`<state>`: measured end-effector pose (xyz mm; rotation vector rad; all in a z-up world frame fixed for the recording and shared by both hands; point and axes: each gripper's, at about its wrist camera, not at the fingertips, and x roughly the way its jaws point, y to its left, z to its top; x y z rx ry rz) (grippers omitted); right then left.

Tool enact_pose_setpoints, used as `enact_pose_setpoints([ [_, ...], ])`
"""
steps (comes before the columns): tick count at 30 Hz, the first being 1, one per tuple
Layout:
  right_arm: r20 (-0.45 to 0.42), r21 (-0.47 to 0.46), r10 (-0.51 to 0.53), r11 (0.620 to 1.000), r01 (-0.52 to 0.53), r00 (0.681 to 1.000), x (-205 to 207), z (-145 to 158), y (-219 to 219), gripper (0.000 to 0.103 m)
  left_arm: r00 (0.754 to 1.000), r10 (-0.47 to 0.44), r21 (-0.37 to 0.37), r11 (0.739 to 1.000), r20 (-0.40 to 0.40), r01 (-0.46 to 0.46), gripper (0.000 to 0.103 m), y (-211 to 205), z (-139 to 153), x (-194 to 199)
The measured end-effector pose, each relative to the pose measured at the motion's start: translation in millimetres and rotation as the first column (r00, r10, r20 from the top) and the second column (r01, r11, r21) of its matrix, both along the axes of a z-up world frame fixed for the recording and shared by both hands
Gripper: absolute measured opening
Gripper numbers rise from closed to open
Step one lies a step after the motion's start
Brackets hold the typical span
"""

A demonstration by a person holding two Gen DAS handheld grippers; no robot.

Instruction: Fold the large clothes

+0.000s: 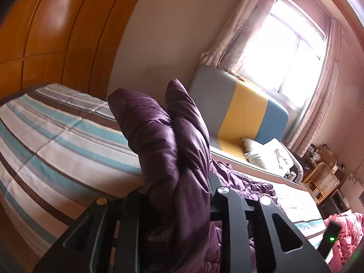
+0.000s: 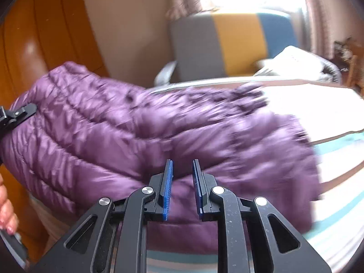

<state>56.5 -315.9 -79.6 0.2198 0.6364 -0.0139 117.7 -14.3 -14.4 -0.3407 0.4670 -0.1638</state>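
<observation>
Two hand-held grippers work a purple down jacket (image 2: 145, 136) on a striped bed (image 1: 56, 141). The left hand-held gripper (image 1: 179, 182) is clamped on a thick fold of the jacket, which stands up between its fingers. The right hand-held gripper (image 2: 182, 182) has its blue pads (image 2: 168, 191) slightly apart with jacket fabric bulging between them; whether they pinch it is unclear. Beyond stands a grey, yellow and blue headboard (image 1: 241, 109).

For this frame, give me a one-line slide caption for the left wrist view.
Left gripper clamps a bunched fold of the quilted purple down jacket, raised above the striped bedspread.
</observation>
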Motion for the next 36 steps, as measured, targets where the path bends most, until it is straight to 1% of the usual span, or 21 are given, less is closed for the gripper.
enact_pose_setpoints([
  [1, -0.004, -0.017, -0.028, 0.999, 0.027, 1.0, -6, 2, -12, 0.018, 1.0, 0.002, 0.002, 1.0, -0.002, -0.002, 0.022, -3, 2, -2],
  [3, -0.021, -0.015, -0.06, 0.998, 0.06, 0.998, -13, -1, -30, 0.018, 1.0, 0.008, -0.003, 1.0, -0.007, -0.008, 0.022, -9, 9, -3],
  [5, -0.056, -0.013, -0.086, 0.996, 0.086, 0.995, -15, -8, -44, 0.018, 1.0, 0.02, 0.012, 1.0, -0.005, -0.02, 0.022, -20, 15, -6],
  [6, -0.08, -0.004, -0.084, 0.996, 0.084, 0.993, -13, -14, -49, 0.018, 1.0, 0.024, 0.024, 0.999, -0.001, -0.024, 0.023, -27, 17, -8],
  [7, -0.109, 0.02, -0.07, 0.997, 0.073, 0.992, -9, -22, -51, 0.018, 1.0, 0.025, 0.031, 0.999, 0.005, -0.025, 0.023, -34, 20, -10],
  [8, -0.119, 0.058, -0.06, 0.996, 0.068, 0.991, -7, -28, -53, 0.018, 1.0, 0.025, 0.034, 0.999, 0.011, -0.025, 0.023, -40, 23, -12],
  [10, -0.12, 0.102, -0.062, 0.992, 0.074, 0.991, -4, -36, -54, 0.018, 1.0, 0.021, 0.048, 0.999, 0.023, -0.022, 0.024, -52, 27, -16],
  [13, -0.109, 0.119, -0.051, 0.991, 0.064, 0.993, -3, -34, -54, 0.018, 0.999, 0.008, 0.092, 0.996, 0.041, -0.012, 0.025, -72, 34, -22],
  [15, -0.077, 0.147, -0.05, 0.987, 0.061, 0.996, -10, -27, -59, 0.018, 0.998, -0.006, 0.128, 0.992, 0.056, -0.001, 0.026, -88, 38, -26],
  [16, -0.042, 0.159, -0.069, 0.984, 0.075, 0.997, -17, -19, -64, 0.018, 0.998, -0.011, 0.141, 0.99, 0.061, 0.002, 0.027, -94, 39, -28],
  [17, -0.024, 0.153, -0.091, 0.984, 0.094, 0.996, -23, -14, -70, 0.018, 0.998, -0.021, 0.159, 0.987, 0.066, 0.011, 0.027, -103, 40, -30],
  [19, -0.002, 0.102, -0.164, 0.981, 0.163, 0.986, -34, -1, -81, 0.018, 0.996, -0.042, 0.185, 0.982, 0.075, 0.027, 0.028, -119, 42, -33],
  [22, -0.017, 0.06, -0.229, 0.971, 0.23, 0.973, -46, 3, -95, 0.018, 0.993, -0.085, 0.217, 0.974, 0.08, 0.066, 0.029, -146, 43, -37],
  [25, -0.025, 0.082, -0.287, 0.954, 0.288, 0.958, -55, 2, -114, 0.018, 0.988, -0.13, 0.257, 0.961, 0.086, 0.104, 0.03, -173, 43, -40],
  [29, -0.043, 0.131, -0.338, 0.931, 0.341, 0.94, -63, -3, -134, 0.018, 0.977, -0.197, 0.316, 0.935, 0.079, 0.163, 0.03, -213, 35, -44],
  [33, -0.064, 0.115, -0.377, 0.917, 0.382, 0.924, -68, -2, -148, 0.018, 0.965, -0.257, 0.369, 0.903, 0.055, 0.22, 0.03, -241, 19, -46],
  [36, -0.078, 0.119, -0.403, 0.904, 0.41, 0.912, -73, -3, -154, 0.018, 0.95, -0.312, 0.38, 0.881, 0.017, 0.283, 0.029, -257, 5, -46],
])
